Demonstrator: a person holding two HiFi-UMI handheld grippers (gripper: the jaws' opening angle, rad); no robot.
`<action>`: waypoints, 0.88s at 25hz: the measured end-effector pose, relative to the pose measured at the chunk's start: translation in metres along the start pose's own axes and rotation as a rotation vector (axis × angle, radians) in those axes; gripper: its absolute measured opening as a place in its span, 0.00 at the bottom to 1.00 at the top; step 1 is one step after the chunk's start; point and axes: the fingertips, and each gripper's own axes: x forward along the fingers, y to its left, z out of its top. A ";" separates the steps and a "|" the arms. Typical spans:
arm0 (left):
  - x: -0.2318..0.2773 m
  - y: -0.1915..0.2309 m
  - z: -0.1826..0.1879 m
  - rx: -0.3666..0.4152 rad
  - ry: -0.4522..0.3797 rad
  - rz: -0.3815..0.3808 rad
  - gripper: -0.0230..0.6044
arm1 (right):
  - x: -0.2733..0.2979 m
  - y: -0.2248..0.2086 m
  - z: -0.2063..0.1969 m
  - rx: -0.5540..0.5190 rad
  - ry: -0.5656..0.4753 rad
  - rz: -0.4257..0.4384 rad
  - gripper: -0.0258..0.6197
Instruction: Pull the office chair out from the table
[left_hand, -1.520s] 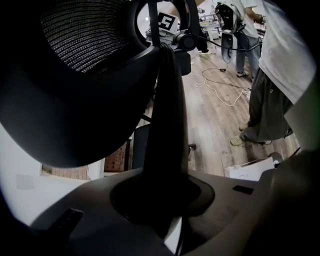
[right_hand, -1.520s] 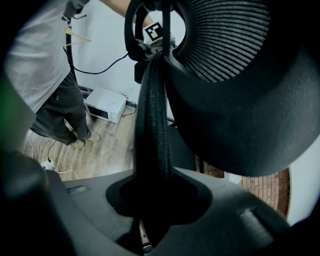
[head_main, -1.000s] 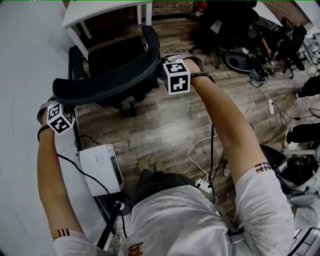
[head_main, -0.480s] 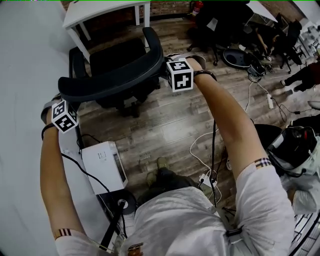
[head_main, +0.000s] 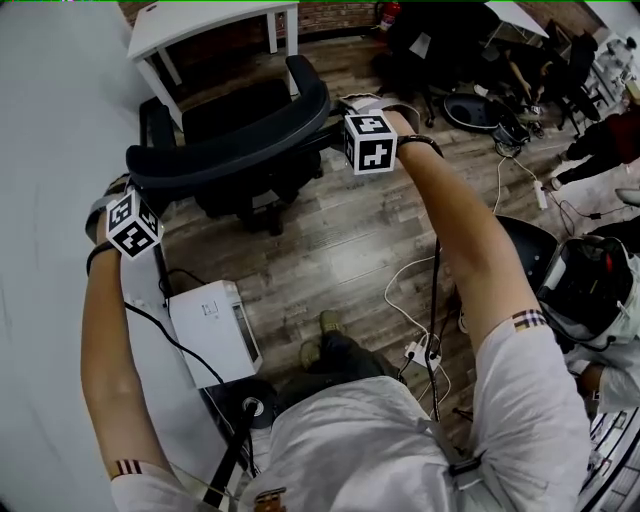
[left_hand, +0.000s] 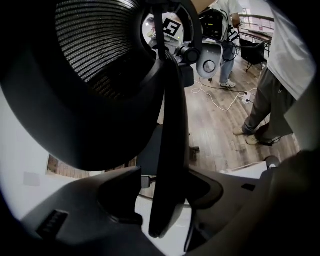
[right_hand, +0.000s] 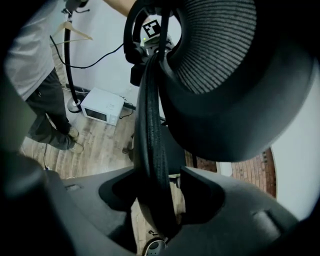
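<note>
Office chair (head_main: 232, 150) stands just beyond both hand-held grippers. Its curved black backrest is turned toward the person and its seat points away, toward the white bench (head_main: 205, 18) farther out. The whole seat shows on the near side of the bench's edge.

The left hand-held gripper (left_hand: 167, 196) sits at the left end of the backrest. The dark rim of the backrest runs upright between its jaws, which are opening. A sliver of light shows beside the rim on one side, so the pads are not clamping it.

The right hand-held gripper (right_hand: 161, 195) is at the opposite end of the same backrest. Its jaws are opening too, with the ribbed rim standing between them and a gap on either side. Mesh of the backrest fills the space above each pair of jaws.

Behind the left hand-held gripper, nearer the person's feet, a white box (head_main: 212, 332) lies on the wooden floor (head_main: 340, 240). Cables (head_main: 405, 300) trail over the floor behind the right one.
</note>
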 end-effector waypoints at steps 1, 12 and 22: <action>-0.003 0.001 0.000 0.008 0.004 0.003 0.42 | -0.006 -0.003 0.000 0.005 0.000 -0.014 0.39; -0.057 -0.009 -0.002 0.025 0.014 0.025 0.44 | -0.077 0.007 0.006 0.054 0.018 -0.093 0.40; -0.117 -0.039 0.027 -0.082 -0.069 0.110 0.44 | -0.143 0.041 0.020 0.133 -0.035 -0.182 0.40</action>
